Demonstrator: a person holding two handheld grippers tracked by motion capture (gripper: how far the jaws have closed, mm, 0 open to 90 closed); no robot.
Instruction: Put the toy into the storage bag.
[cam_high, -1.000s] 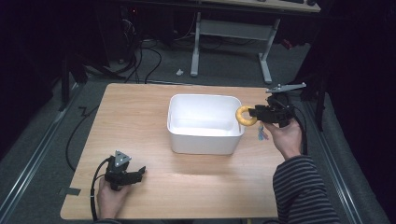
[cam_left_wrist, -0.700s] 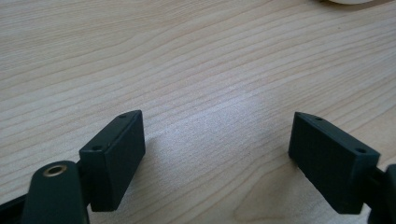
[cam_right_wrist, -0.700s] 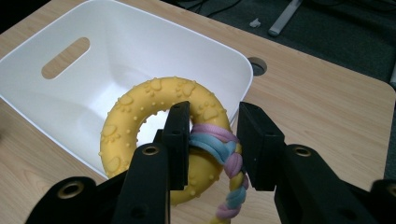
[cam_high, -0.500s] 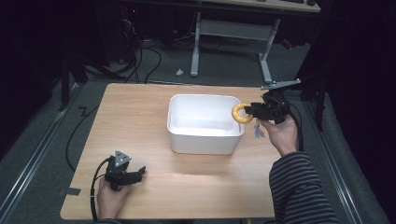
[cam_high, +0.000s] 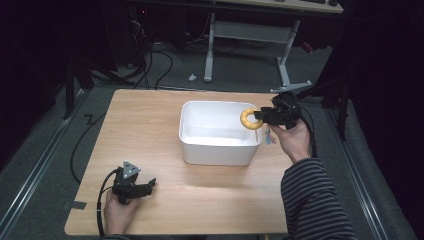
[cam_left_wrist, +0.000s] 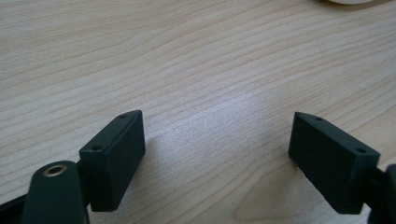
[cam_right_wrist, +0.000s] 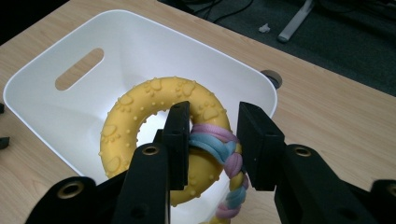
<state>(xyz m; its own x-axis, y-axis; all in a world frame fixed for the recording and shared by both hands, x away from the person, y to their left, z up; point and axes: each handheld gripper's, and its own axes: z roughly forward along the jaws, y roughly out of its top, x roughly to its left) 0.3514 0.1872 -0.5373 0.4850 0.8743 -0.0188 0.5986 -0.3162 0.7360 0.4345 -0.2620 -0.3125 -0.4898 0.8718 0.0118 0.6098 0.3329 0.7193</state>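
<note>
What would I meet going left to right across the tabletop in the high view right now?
Left tongs, open and resting on the wooden table → white bin → yellow ring toy at the bin's right rim → right tongs, shut on the ring toy.

The ring toy (cam_high: 248, 119) hangs over the tub's (cam_high: 218, 150) right rim, mid-table (cam_high: 150, 125)

a dim lab or office: wooden table (cam_high: 150, 125), grey carpet (cam_high: 165, 75), floor cables (cam_high: 155, 55), desk legs (cam_high: 285, 70).
</note>
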